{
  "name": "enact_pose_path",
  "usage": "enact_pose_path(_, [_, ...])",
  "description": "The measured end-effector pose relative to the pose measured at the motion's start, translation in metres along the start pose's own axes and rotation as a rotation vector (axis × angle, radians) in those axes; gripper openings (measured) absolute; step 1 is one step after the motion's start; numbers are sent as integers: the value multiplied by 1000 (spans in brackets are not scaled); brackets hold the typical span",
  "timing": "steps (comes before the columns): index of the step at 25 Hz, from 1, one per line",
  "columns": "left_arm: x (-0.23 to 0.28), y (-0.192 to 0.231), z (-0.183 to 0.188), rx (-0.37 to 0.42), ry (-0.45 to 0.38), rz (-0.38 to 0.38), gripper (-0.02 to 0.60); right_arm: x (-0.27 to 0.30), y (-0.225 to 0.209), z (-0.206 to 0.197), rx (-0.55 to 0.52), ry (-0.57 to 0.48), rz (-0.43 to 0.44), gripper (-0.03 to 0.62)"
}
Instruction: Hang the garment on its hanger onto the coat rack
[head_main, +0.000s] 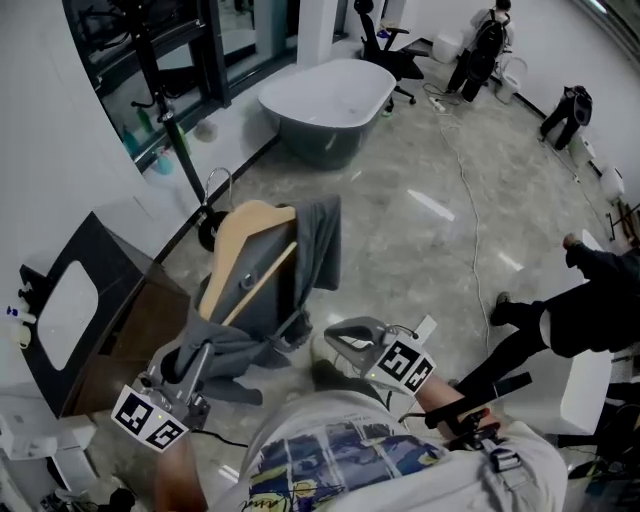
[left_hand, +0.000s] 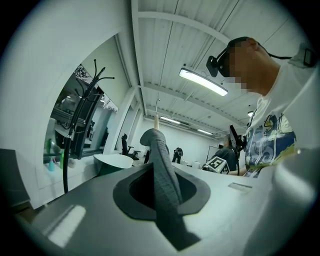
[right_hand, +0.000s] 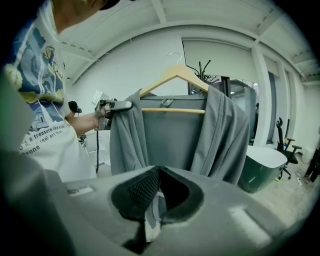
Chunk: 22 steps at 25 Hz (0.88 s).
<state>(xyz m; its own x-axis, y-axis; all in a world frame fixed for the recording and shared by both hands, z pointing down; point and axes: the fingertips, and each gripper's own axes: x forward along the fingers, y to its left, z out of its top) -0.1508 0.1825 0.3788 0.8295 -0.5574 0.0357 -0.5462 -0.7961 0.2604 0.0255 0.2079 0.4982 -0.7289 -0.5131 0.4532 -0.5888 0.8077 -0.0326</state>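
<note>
The left tool (head_main: 198, 352) is squeezing a fold of the grey garment (head_main: 300, 265) tight between its jaws. The garment is hanging on a wooden hanger (head_main: 245, 235), in the air close to the black coat rack (head_main: 160, 100). The hanger's hook is not on the coat rack yet.

The left arm is reaching out toward the coat rack, and its tool is pointing up. The right tool (head_main: 338, 340) is waiting farther from the coat rack, low by the person's tummy. It is pointing at the garment, its jaws are pressing together, and it is holding nothing.

Each tool is carrying a cube with black and white squares (head_main: 405, 365). No words are showing on them. The person's white shirt (right_hand: 42, 135) is showing small print, too tiny to read.
</note>
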Motion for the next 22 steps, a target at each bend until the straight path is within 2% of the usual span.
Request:
enact_pose_path(5, [48,24,21,4,-7,13,40,3,-73,19,-3,-44,5,17])
enact_pose_path(13, [127,94,55,8,-32,30,40,22,-171,12,-14,-27,36,35])
enact_pose_path(22, [193,212,118,4,-32,111,40,62,-247,31,20,-10,67,38])
